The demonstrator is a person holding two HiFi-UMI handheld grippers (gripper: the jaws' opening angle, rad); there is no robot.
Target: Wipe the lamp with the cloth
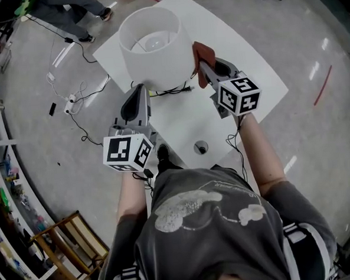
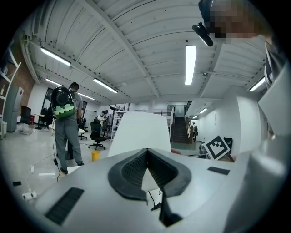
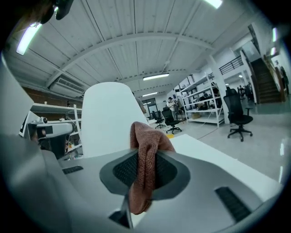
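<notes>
Cloth (image 1: 202, 56) of rust-brown weave is sitting pinched between the closed jaws of the right tongs (image 1: 206, 68). In the right gripper view it is bunching up above the tips and trailing down below them. From the head view it is lying right against the right side of the lamp (image 1: 151, 46), whose broad white shade is standing upright toward the far left side of the white worktop (image 1: 246, 55). Whether cloth and shade are actually touching I cannot tell. The right gripper view is showing the shade rising just behind the cloth.

Left tongs (image 1: 139, 91) are pointing at the near underside of the shade, jaws drawn together at the tips and gripping nothing. In the left gripper view only a narrow wedge of white is showing between the ribbed pads (image 2: 132, 168), with the shade looming just beyond.

A black cable (image 1: 175, 91) is running out from under the shade across the worktop. A small round dark object (image 1: 201, 146) is resting near the worktop's near edge. On the floor to the left, a white power strip (image 1: 71, 103) is lying among cords. A person with a backpack (image 2: 66, 123) is standing well off in the hall.
</notes>
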